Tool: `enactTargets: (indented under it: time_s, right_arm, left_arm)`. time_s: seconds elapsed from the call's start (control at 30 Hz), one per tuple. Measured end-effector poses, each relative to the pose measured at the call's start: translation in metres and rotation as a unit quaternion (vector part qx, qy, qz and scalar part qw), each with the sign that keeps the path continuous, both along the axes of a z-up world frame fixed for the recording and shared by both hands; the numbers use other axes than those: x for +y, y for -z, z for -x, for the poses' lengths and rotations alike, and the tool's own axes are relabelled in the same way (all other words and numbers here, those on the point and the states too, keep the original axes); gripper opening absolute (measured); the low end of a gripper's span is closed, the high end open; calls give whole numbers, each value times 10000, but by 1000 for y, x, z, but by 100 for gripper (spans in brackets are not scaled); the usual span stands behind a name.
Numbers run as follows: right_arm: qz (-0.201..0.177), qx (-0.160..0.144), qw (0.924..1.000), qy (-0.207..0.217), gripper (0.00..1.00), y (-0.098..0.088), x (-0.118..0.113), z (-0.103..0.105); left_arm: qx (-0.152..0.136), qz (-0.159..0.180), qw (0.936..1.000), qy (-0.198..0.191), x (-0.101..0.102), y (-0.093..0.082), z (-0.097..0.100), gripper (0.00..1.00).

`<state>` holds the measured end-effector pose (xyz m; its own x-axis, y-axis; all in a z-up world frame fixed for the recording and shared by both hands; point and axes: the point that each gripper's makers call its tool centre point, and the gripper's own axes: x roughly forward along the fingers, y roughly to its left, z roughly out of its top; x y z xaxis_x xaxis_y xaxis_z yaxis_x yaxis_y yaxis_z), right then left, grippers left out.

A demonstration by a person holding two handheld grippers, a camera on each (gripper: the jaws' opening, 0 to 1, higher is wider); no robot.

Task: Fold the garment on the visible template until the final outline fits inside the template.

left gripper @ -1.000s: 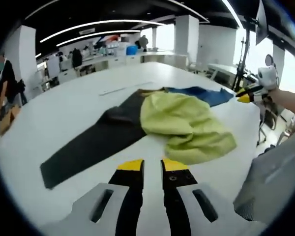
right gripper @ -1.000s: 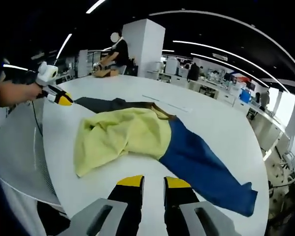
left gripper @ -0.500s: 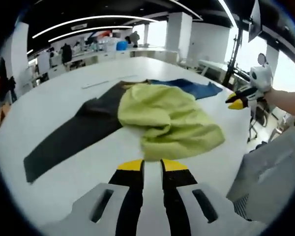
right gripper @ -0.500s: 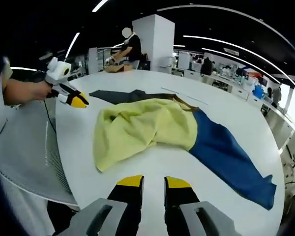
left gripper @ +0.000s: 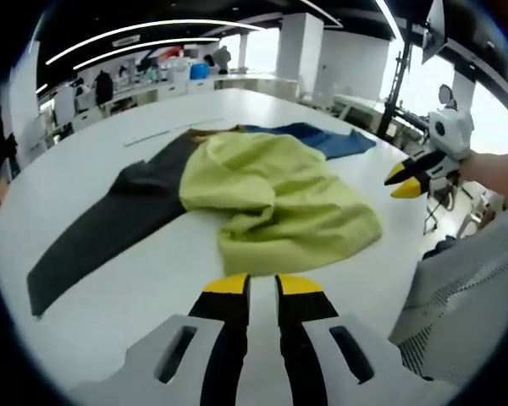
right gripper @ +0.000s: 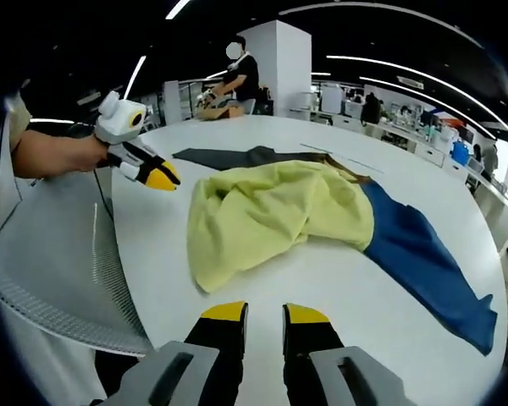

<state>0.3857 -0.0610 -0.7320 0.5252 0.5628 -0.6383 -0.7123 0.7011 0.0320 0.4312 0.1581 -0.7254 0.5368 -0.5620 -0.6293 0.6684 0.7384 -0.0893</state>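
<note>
While clear of the garment (left gripper: pixel 279 199), both tongs (left gripper: pixel 262 285) (right gripper: pixel 265 313) nearly shut, empty.

Crumpled yellow-green garment (left gripper: pixel 279 199) lies on the white table (left gripper: pixel 152 279), overlapping a dark cloth (left gripper: pixel 110 224) and a blue one (left gripper: pixel 322 139). Left gripper (left gripper: pixel 262 286) jaws nearly together, holding nothing; right gripper (left gripper: pixel 404 179) hovers at the side.

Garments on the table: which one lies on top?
The yellow-green garment, crumpled in the middle. It overlaps both the dark grey piece and the blue piece, which lie flat beneath it.
</note>
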Motion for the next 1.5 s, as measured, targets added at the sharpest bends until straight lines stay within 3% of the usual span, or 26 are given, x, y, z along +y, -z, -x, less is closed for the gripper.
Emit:
enactTargets:
  time_s: [0.37, 0.73, 1.03, 1.23, 1.5]
  right_arm:
    - [-188, 248, 9992, -266, 13, 8, 28, 11]
    - [-231, 393, 9982, -397, 13, 15, 41, 17]
    - [-386, 498, 9977, -266, 13, 17, 40, 17]
    - [-693, 647, 9954, -134, 14, 15, 48, 14]
    - [-762, 778, 9941, 34, 14, 20, 53, 5]
  left_arm:
    - [37, 37, 10000, -14, 0, 2, 4, 9]
    - [125, 0, 9990, -423, 14, 16, -21, 13]
    - [180, 52, 9985, -514, 10, 20, -32, 17]
    - [241, 120, 9986, -462, 4, 23, -33, 12]
    - [272, 132, 9986, -434, 4, 25, -32, 0]
